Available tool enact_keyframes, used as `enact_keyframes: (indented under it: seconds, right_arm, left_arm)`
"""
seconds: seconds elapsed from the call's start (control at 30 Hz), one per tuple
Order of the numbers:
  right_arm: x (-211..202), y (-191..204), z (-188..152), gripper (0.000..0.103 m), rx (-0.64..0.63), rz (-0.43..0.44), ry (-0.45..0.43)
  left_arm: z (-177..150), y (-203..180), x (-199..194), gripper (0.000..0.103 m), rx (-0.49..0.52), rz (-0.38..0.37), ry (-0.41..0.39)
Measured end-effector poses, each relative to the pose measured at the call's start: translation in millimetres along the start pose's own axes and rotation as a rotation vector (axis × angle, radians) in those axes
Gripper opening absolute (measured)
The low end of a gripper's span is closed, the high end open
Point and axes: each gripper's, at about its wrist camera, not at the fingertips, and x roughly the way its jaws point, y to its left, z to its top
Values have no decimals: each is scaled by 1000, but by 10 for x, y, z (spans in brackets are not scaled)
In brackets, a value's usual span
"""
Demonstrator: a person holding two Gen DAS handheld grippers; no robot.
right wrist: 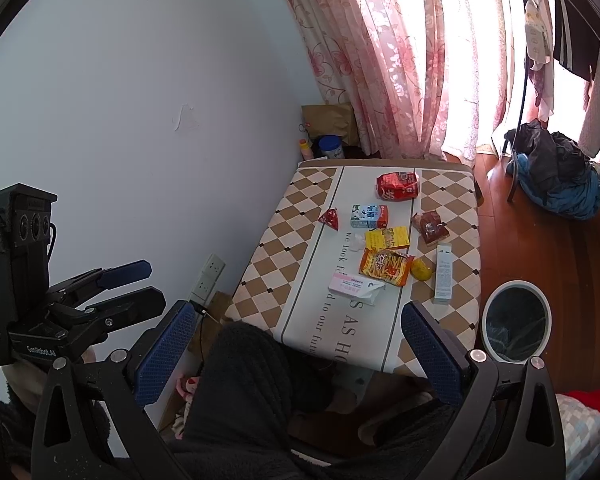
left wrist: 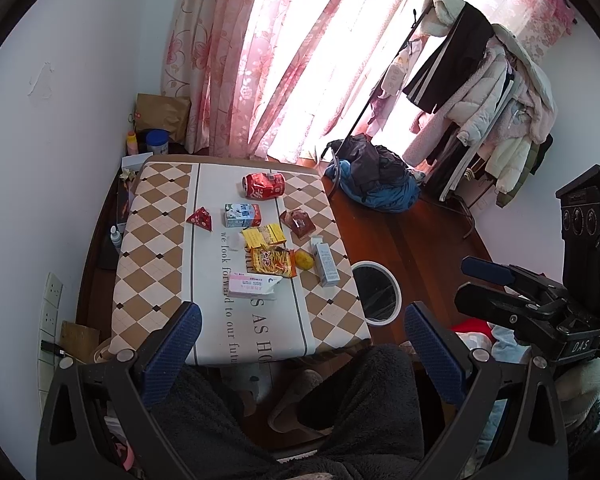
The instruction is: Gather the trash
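While I hold both claws raised over my lap, the left gripper [left wrist: 302, 338] and the right gripper [right wrist: 296, 338] each stand with jaws spread wide and nothing between them, well short of the litter on the low table [left wrist: 148, 264] ahead. The trash lies in a loose cluster down the table's middle band, all of it beyond my fingertips. Farthest off rests a crushed red can [left wrist: 263, 186] on its side. Nearer, a small milk carton [left wrist: 242, 215] lies flat, with a red triangular wrapper [left wrist: 200, 219] to its left and a dark red wrapper [left wrist: 298, 222] to its right. A yellow packet [left wrist: 265, 235] sits just in front of the carton, touching an orange snack bag [left wrist: 272, 263] nearer still. A yellow fruit peel [left wrist: 305, 261] lies just right of that bag, beside a long pale box [left wrist: 325, 262]. Closest to my claws is a pink and white torn box [left wrist: 250, 286]. On the wooden floor just right of the table stands a white-rimmed bin [left wrist: 376, 293] lined with a dark bag, near my right gripper's right finger in its own view. Pink floral curtains [left wrist: 260, 52] hang at the far side
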Motion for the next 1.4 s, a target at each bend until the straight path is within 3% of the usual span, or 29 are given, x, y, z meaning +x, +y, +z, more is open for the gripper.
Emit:
enact_keyframes:
  seconds: [0.37, 0.57, 0.7, 0.77, 0.83, 0.97, 1.13, 1.2, 1.27, 1.37, 1.4]
  right_arm:
    - [51, -128, -14, 103, 47, -27, -24]
    - [433, -687, 43, 103, 161, -171, -51]
    - [1117, -1254, 121, 103, 243, -275, 15]
    - [1529, -1578, 113, 93, 297, -301, 74]
    - [1931, -1868, 70, 65, 337, -323, 143]
    - [2674, -2382, -46, 64, 406, -387, 260]
    - [3186, -2711, -155, 64, 477, -403, 329]
    - [3272, -2774, -154, 64, 476, -408, 342]
    - [3348, -2805, -146, 64, 471, -400, 343]
    - [3443, -2809, -138, 50, 460, -377, 351]
    - [3469, -2813, -138, 44, 460, -370, 354]
  left_arm:
    - [28, 26, 162, 103, 0, 31, 12]
    - [198, 246, 706, 103, -15, 260, -5]
    - [247, 575, 1409, 103, -103, 362, 65]
    - [230, 774, 1841, 103, -178, 384, 134]
    - [178, 940, 2209, 103, -256, 384, 202]
    - [-18, 1171, 2914, 103, -427, 360, 345]
    - [-225, 1283, 3498, 101, -661, 243, 438]
    - [-265, 1302, 3661, 88, -745, 198, 448]
    - [-314, 1303, 3780, 86, -818, 175, 464]
    - [-322, 1311, 3876, 80, -863, 178, 460]
    - [-327, 1315, 3883, 71, -871, 192, 457]
